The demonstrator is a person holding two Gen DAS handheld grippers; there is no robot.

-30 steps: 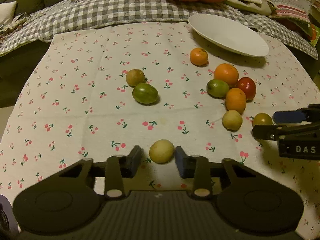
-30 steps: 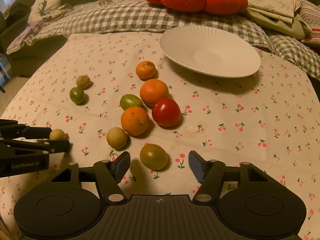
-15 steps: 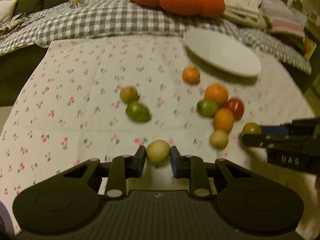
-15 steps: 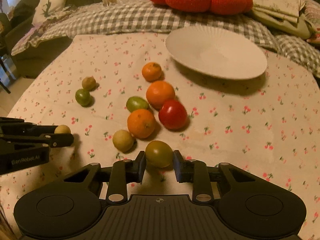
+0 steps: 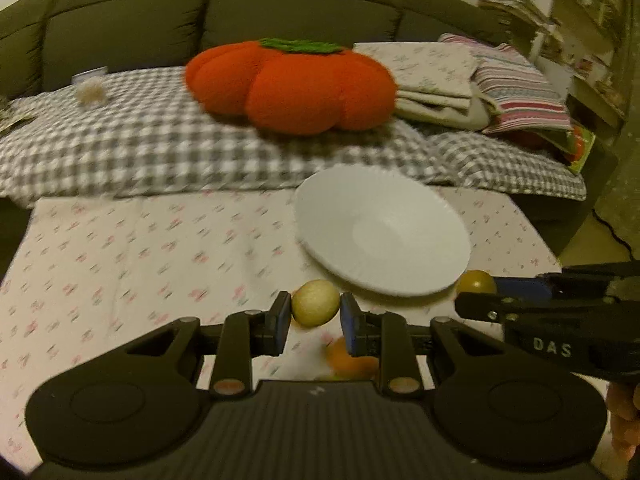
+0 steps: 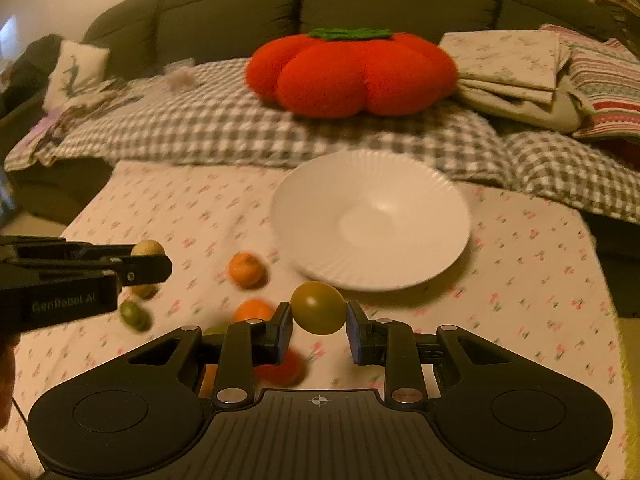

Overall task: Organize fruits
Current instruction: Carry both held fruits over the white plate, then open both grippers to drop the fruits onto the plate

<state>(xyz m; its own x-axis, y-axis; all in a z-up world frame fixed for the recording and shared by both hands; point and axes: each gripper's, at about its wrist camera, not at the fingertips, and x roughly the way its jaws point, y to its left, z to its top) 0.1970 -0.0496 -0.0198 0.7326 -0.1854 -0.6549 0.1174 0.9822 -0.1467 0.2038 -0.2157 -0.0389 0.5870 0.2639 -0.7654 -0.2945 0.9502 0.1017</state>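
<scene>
We are holding a pale yellow fruit (image 5: pixel 315 308) pinched in our left gripper (image 5: pixel 312 316) and an olive-green fruit (image 6: pixel 318 307) clamped in our right gripper (image 6: pixel 318 326), both lifted off the cherry-print cloth (image 6: pixel 520 280). Both fruits are hanging just short of the white plate (image 6: pixel 400 268), which is sitting bare. The oranges (image 6: pixel 246 270) and a red tomato (image 6: pixel 288 372) are lying on the cloth below.

The white plate (image 6: pixel 372 220) lies empty ahead of both tongs, its bowl open from above, with bare cherry-print cloth (image 6: pixel 532 280) to its right and on the desk's far left. Loose fruit crowds the cloth under and left of the right tongs (image 6: pixel 318 322), and the orange pumpkin cushion (image 6: pixel 352 72) blocks the couch behind
</scene>
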